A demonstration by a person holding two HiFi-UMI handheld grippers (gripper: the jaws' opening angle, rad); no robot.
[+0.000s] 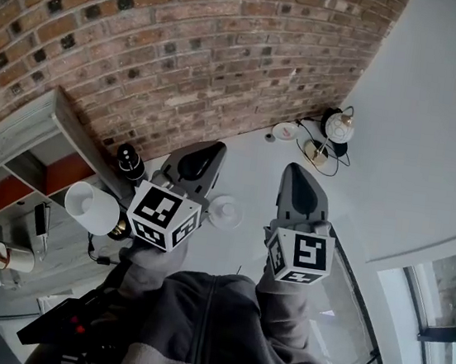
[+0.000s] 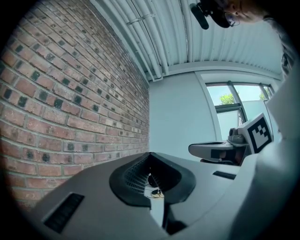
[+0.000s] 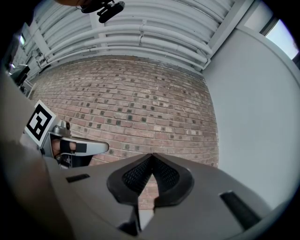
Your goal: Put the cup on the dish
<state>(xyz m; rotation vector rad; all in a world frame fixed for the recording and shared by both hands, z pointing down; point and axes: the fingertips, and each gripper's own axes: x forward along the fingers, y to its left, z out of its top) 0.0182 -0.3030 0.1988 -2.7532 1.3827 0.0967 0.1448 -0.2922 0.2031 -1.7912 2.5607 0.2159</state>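
Cup-wise, I cannot be certain from the head view: the likeliest piece is a small white round vessel [image 1: 285, 130] at the far end of the white table [image 1: 251, 167], near a desk lamp [image 1: 336, 130] and its cable. It stands well apart from both grippers.

My dish [image 1: 226, 211] is a pale round plate lying flat on the table close to me, between the two grippers and nearer the left one. It has nothing on it.

My left gripper [image 1: 208, 151] hangs above the table just left of the dish. In its own view the jaws are pressed together at the tips [image 2: 150, 156] with nothing pinched between them, and the right gripper shows off to the side at about the same height. My right gripper [image 1: 299, 175] sits to the right of the dish, its jaws likewise closed tip to tip [image 3: 151, 157] and empty, pointing at the brick wall [image 3: 140, 103].

Further out, a black bottle [image 1: 130, 162] stands by the wall left of the left gripper, and a white cone-shaped shade [image 1: 91, 207] lies beside a shelf unit [image 1: 22, 162] with orange compartments.
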